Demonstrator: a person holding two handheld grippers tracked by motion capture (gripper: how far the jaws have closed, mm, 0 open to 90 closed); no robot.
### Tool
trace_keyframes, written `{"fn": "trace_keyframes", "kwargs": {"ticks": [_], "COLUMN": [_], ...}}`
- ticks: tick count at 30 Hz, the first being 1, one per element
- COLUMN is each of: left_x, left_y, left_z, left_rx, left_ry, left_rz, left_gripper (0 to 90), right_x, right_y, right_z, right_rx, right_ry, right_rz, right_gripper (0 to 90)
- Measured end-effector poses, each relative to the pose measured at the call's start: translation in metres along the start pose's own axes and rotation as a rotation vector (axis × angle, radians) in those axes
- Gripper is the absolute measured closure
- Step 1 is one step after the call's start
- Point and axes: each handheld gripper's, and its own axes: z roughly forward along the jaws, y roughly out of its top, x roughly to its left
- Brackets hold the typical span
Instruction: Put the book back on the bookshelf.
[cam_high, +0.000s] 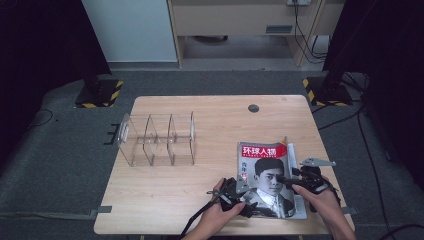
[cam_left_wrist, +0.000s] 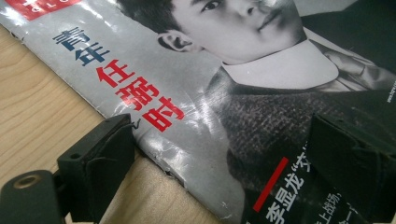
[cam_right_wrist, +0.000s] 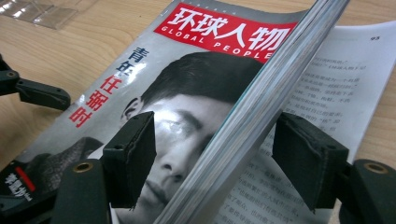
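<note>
High view: a magazine (cam_high: 270, 175) with a red title band and a portrait cover lies at about 4 o'clock on the wooden bench (cam_high: 200, 200), near its front edge. The left tool (cam_high: 239, 192) sits at the magazine's 8 o'clock corner, the right tool (cam_high: 292, 181) at its 3 o'clock edge, each held by a hand coming in from 6 o'clock. A clear acrylic divider rack (cam_high: 156, 138) stands well apart at 10 o'clock on the bench.

Left gripper view: the left tool (cam_left_wrist: 224, 163) is spread wide. One jaw rests on the bare wood just beside the magazine's (cam_left_wrist: 196, 93) spine edge, and the other lies over the dark part of the cover. I cannot tell whether either pad presses on the paper.

Right gripper view: the right tool (cam_right_wrist: 224, 158) is parted, with its jaws straddling the raised fore-edge of the magazine (cam_right_wrist: 201, 79). One jaw is over the cover portrait, the other over an exposed printed page (cam_right_wrist: 317, 93) lying flat on the bench. Neither pad clamps the stack of pages. The left tool (cam_right_wrist: 32, 91) shows at 9 o'clock, by the magazine's far edge.
</note>
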Motion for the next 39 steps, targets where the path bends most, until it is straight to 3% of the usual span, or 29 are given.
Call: {"fn": "trace_keyframes", "kwargs": {"ticks": [8,15,17,18,21,23,24,28,31,36,39], "left_x": [0.000,0.000,0.000,0.000,0.000,0.000,0.000,0.000,0.001,0.001,0.002], "left_y": [0.000,0.000,0.000,0.000,0.000,0.000,0.000,0.000,0.000,0.000,0.001], "left_z": [0.000,0.000,0.000,0.000,0.000,0.000,0.000,0.000,0.001,0.001,0.001], "left_rx": [0.001,0.000,0.000,0.000,0.000,0.000,0.001,0.000,0.001,0.000,0.002], "left_ry": [0.000,0.000,0.000,0.000,0.000,-0.001,-0.002,-0.003,-0.005,-0.006,-0.019], "left_rz": [0.000,0.000,0.000,0.000,0.000,0.000,0.002,0.001,0.000,0.000,-0.003], "left_gripper": [7.3,7.3,7.3,7.3,7.3,7.3,7.2,7.0,6.8,6.7,5.9], "right_x": [-0.005,-0.007,-0.007,-0.007,-0.008,-0.006,-0.003,0.003,0.010,0.009,0.007], "right_y": [0.000,-0.001,-0.001,-0.001,0.000,0.002,0.003,0.006,0.006,0.004,0.004], "right_z": [-0.007,-0.012,-0.012,-0.011,-0.009,-0.003,0.004,0.009,0.013,0.019,0.016], "right_rx": [0.004,0.020,0.025,0.032,0.028,0.035,0.041,0.037,0.047,0.102,0.082], "right_ry": [0.023,0.064,0.054,0.053,0.032,-0.006,-0.035,-0.059,-0.103,-0.160,-0.165], "right_rz": [0.027,0.015,-0.001,0.018,0.013,-0.003,-0.003,-0.043,-0.098,-0.102,-0.096], "right_gripper": [25.7,23.8,23.9,24.3,25.3,28.1,31.9,41.1,49.8,55.1,66.8]}}
